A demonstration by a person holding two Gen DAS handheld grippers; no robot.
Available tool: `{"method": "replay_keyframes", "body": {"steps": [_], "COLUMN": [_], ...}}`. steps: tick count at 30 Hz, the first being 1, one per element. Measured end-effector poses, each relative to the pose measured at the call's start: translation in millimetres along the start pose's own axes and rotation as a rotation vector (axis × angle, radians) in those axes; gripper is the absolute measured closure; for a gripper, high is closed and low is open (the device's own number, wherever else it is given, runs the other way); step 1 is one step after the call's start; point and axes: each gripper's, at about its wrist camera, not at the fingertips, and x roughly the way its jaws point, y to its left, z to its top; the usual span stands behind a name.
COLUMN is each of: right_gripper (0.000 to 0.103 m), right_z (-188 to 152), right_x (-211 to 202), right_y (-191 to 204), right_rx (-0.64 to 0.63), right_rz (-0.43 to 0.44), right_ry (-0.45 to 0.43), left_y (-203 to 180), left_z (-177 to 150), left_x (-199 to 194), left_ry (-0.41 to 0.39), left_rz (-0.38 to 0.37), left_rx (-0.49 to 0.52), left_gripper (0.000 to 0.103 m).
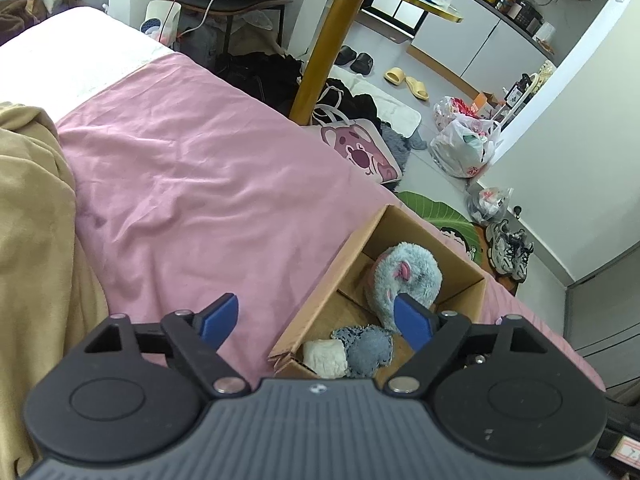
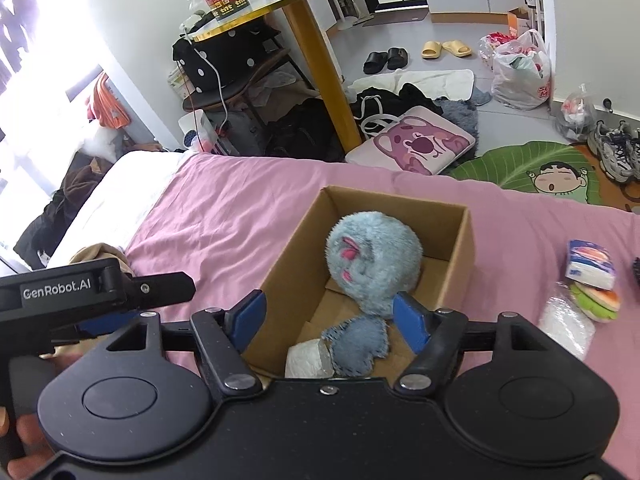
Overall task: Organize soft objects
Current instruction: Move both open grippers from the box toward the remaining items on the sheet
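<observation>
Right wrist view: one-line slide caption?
Open right gripper above a cardboard box on a pink bedsheet, a fluffy blue plush toy inside.

- Bed w/ pink sheet (image 2: 248,208), tan blanket (image 1: 36,208) at one side
- Round table, gold leg (image 2: 320,76)
- Grey floor (image 2: 448,28), white walls
- Bright window (image 2: 44,40)

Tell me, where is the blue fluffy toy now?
The blue fluffy toy lies inside the cardboard box on the pink sheet, mid-frame in both wrist views, beyond a smaller blue-grey soft piece.
</observation>
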Motion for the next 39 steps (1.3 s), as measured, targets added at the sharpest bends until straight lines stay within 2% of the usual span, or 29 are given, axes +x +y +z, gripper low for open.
{"method": "replay_keyframes", "body": {"steps": [13,18,39], "right_gripper": [0.015,0.009,0.0], "right_z": [-10,-12,-32], "right_x": [-41,-57,-101], "right_y": [-28,-45,-120], "right_rx": [-0.044,-0.045,0.029], "right_rz": [-0.022,-0.03,-0.057], "right_ry": [-0.042,-0.067,-0.127], "left_y": [-38,-57,-129], "left_z": [-22,-29,-65], "left_x": [-14,-21,-30], "left_ry": [-0.027,-0.035,-0.031], "left_rz": [0.007,0.014,0.005], "left_rx": [0.09,0.123,0.242], "left_gripper": [0.001,0.001,0.001]}}
